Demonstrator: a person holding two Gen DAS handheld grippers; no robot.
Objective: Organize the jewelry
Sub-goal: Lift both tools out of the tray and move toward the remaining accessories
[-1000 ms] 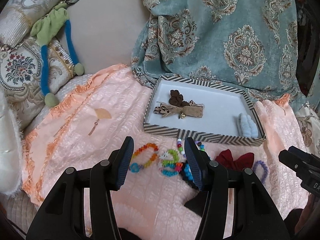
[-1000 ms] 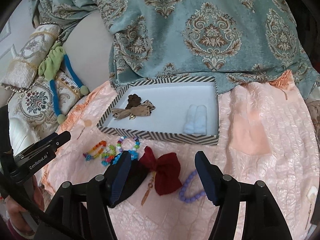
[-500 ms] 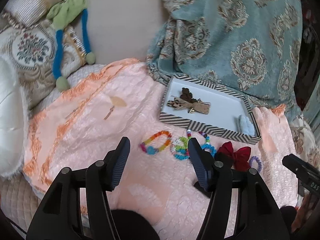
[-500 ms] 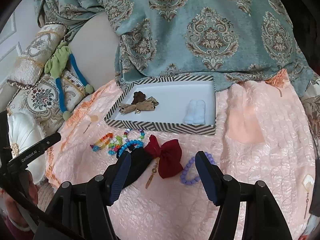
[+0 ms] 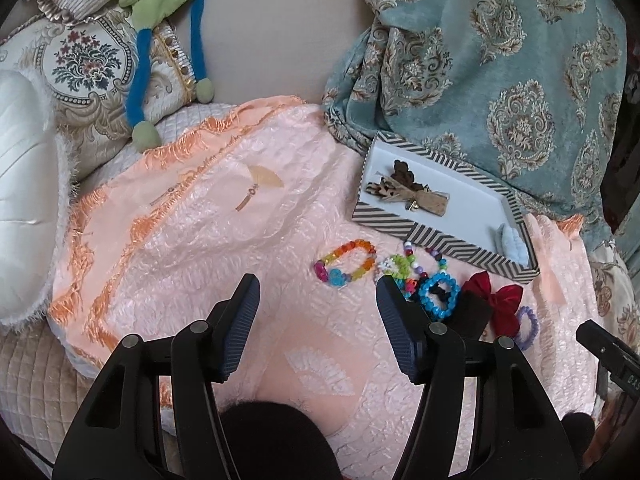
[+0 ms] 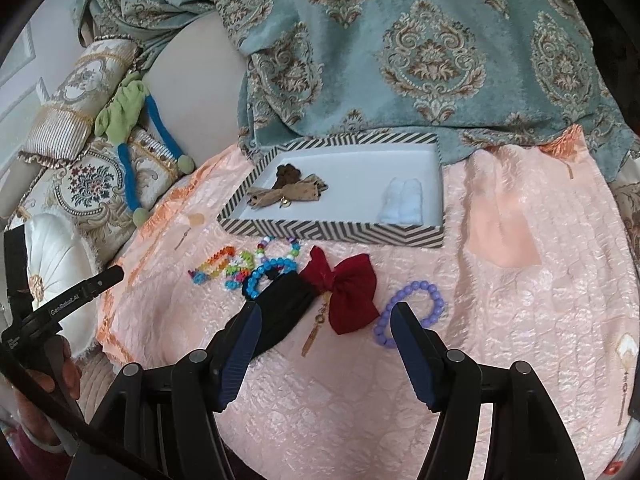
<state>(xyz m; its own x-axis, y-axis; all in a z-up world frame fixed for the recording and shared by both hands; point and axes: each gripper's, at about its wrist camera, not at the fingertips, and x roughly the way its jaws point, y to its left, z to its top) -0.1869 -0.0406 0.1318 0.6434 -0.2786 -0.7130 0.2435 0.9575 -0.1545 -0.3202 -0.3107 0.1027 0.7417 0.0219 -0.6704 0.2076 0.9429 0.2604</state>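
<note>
Two grippers: left gripper and right gripper both gape wide, nothing between the pads.
Bracelets: rainbow bracelet and purple bracelet lie on the pink cloth, near side of the striped tray.

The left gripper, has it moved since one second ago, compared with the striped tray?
Yes. In the left wrist view the left gripper has drawn back and to the left: the striped tray now lies up to the right, no longer straight ahead.

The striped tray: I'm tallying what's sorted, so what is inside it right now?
Inside the striped tray lie a tan bow with a small bell, a dark brown piece partly beneath it, and a pale blue clip. What the bow covers stays hidden.
</note>
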